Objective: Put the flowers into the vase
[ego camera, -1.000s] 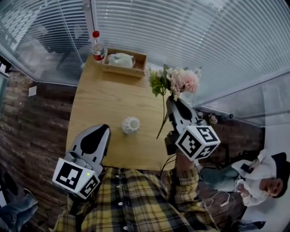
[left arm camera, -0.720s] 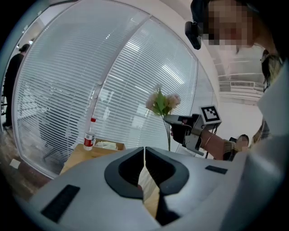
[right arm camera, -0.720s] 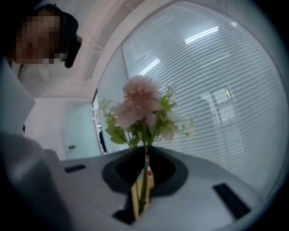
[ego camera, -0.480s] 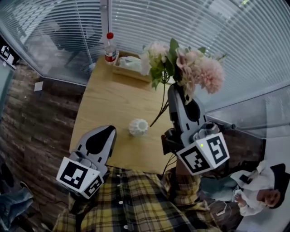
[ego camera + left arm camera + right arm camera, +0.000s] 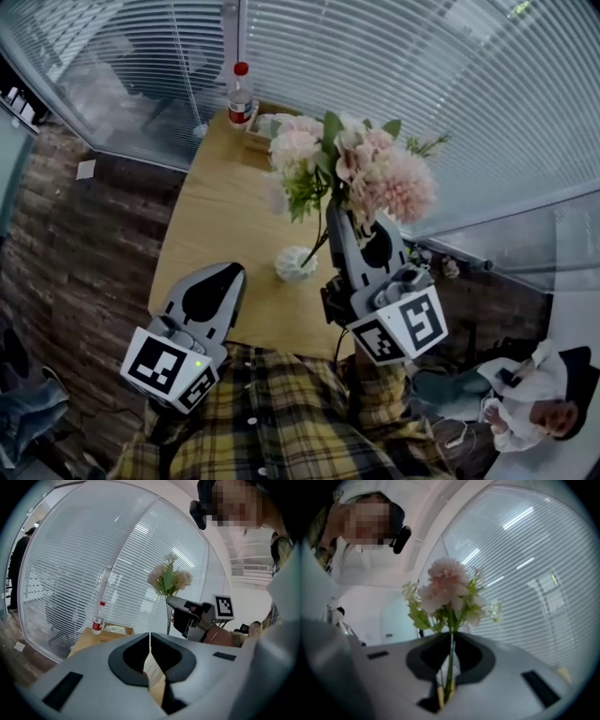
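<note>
— Flowers [image 5: 361, 173], where are they?
— Gripped by the stems in the right gripper [image 5: 336, 212], blooms up, above the table [image 5: 220, 202]. The stem ends reach the vase's [image 5: 296, 264] rim; I can't tell if they're inside.
— The vase?
— Upright, toward the table's 5 o'clock.
— Left gripper [image 5: 228, 272]?
— Clenched on nothing, at the vase's 8 o'clock, apart from it.

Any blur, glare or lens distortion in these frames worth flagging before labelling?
Right gripper view: the pink and white flower bunch and the right gripper clamped on its stems look soft; bright light streaks lie across the slatted window blinds. Head view: fisheye bows the blind slats; the white ribbed vase is legible. Left gripper view: dark vignette in the corners, otherwise fairly sharp.
</note>
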The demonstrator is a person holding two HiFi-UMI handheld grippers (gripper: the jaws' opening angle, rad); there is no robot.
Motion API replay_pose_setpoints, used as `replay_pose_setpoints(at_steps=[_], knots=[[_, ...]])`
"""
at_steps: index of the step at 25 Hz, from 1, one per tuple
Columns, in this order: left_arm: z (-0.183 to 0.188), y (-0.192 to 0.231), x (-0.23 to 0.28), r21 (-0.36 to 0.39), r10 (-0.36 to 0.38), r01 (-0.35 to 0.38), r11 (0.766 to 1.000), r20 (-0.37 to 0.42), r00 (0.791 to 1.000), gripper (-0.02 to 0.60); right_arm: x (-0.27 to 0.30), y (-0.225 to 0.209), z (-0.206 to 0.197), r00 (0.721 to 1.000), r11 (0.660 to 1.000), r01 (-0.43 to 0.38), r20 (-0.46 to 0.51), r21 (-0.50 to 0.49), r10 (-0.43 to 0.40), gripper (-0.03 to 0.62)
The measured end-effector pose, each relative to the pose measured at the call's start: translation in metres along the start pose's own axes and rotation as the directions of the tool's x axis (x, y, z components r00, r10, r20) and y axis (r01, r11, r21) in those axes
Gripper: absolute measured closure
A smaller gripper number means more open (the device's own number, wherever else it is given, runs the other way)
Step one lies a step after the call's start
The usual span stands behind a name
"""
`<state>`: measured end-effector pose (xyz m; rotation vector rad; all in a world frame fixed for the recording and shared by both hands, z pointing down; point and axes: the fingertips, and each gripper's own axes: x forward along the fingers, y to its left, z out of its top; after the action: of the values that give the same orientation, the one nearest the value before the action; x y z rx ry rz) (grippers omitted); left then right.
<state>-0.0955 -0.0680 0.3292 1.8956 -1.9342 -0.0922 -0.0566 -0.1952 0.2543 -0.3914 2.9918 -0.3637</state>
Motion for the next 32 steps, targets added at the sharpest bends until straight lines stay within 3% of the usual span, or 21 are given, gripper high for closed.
replay_pose_setpoints(at_steps=[8, 19, 26, 32], knots=[[-0.006, 0.009, 0.001, -0.007, 0.010, -0.010, 1.000, -0.011, 1.000, 0.558, -0.011, -0.004, -0.046, 0.999, 1.000, 0.000, -0.052, 0.021, 0.001, 0.554], [-0.007, 0.009, 0.005, -0.008, 0.003, -0.003, 1.000, -0.020, 1.000, 0.558, -0.024, 0.005, -0.078, 0.983, 0.999, -0.033, -0.181, 0.043, 0.041, 0.548], [-0.008, 0.008, 0.001, -0.011, 0.000, 0.000, 1.000, -0.022, 1.000, 0.558, -0.036, 0.016, -0.096, 0.952, 0.992, -0.041, -0.298, 0.116, 0.074, 0.524], [-0.010, 0.008, 0.010, -0.015, -0.008, 0.008, 1.000, -0.035, 0.999, 0.558, -0.040, 0.014, -0.114, 0.907, 0.988, -0.040, -0.410, 0.148, 0.098, 0.493]])
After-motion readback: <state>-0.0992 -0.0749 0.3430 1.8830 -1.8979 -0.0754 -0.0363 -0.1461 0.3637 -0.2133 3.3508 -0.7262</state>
